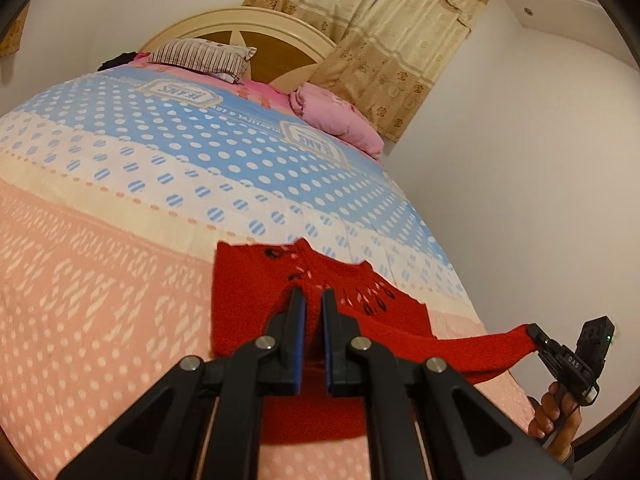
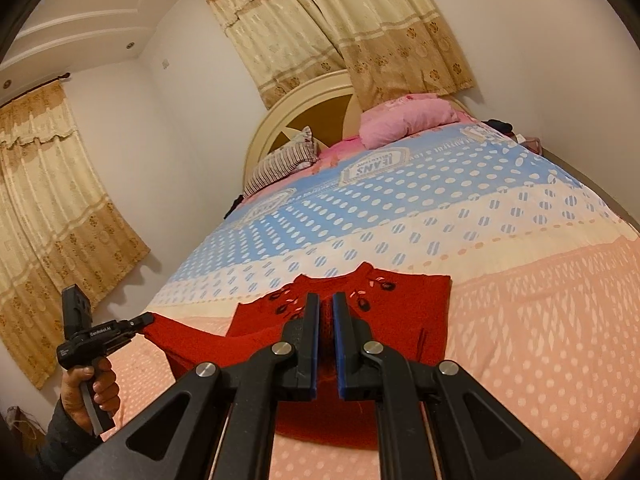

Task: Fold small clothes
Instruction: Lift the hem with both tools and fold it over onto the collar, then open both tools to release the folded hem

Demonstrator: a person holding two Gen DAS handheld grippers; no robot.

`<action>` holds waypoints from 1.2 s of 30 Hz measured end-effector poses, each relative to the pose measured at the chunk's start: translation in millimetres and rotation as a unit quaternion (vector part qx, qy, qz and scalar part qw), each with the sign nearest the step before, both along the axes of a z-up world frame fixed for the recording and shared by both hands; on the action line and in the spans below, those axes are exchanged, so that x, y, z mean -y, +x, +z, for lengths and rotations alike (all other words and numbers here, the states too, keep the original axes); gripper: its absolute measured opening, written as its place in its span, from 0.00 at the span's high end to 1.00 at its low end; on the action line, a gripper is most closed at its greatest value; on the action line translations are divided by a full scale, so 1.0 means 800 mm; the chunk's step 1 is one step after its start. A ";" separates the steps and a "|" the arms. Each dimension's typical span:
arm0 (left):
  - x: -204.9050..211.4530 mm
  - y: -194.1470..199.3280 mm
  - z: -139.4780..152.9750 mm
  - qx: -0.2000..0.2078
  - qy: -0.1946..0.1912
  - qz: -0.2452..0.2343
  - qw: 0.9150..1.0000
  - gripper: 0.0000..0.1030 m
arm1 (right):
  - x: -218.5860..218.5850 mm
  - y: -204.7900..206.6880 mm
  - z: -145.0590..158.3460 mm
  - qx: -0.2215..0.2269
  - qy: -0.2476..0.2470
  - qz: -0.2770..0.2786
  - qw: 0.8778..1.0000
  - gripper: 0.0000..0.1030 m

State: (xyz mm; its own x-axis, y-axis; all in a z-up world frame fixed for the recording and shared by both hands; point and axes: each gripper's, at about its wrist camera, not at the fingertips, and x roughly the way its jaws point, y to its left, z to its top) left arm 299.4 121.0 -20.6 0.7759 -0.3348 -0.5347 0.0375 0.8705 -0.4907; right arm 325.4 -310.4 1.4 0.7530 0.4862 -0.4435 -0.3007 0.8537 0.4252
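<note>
— Nearest the lens, what was seen?

— Blue-padded fingers (image 1: 299,320) of the left gripper (image 1: 313,294) were seen almost together, only a narrow slit left between them, above the chest of a red knitted sweater (image 1: 248,300). The same was seen of the right gripper (image 2: 326,298) in its own view.

— Was cloth held in them?

— From each gripper's own camera it could not be told. In the opposite view, though, each was shown clamped on the end of a sleeve (image 1: 480,344) that was drawn taut sideways, off the body of the garment and toward the edge of the bed. A bare hand (image 1: 554,412) was seen on the right handle.

— Where was the sweater laid?

— It was spread face up on the pink part of the dotted bedspread (image 1: 120,280), collar toward the headboard (image 1: 224,26), embroidered yoke uppermost.

— How far along was the task judged to be?

— It was judged to be early. The body was laid flat and no fold across it was visible. On the side away from the stretched sleeve a straight edge was shown in each view; whether a sleeve had been tucked in there could not be told. Left to do, it was reckoned: the sleeves brought in over the chest, then the body doubled hem to collar.
</note>
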 end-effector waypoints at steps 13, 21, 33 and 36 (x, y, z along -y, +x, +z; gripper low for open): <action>0.014 0.104 -0.044 -0.037 0.040 -0.004 0.999 0.92 | -0.001 0.118 -0.049 -0.053 -0.025 -0.043 0.997 0.94; 0.020 0.153 -0.088 -0.069 0.068 0.003 0.995 0.92 | -0.009 0.175 -0.091 -0.081 -0.059 -0.065 0.993 0.94; -0.013 0.114 -0.108 -0.077 0.102 0.070 0.989 0.24 | -0.043 0.170 -0.126 -0.092 -0.119 -0.031 0.988 0.22; 0.002 0.099 -0.123 -0.100 0.166 0.052 0.980 0.16 | -0.078 0.155 -0.135 -0.112 -0.131 0.040 0.984 0.22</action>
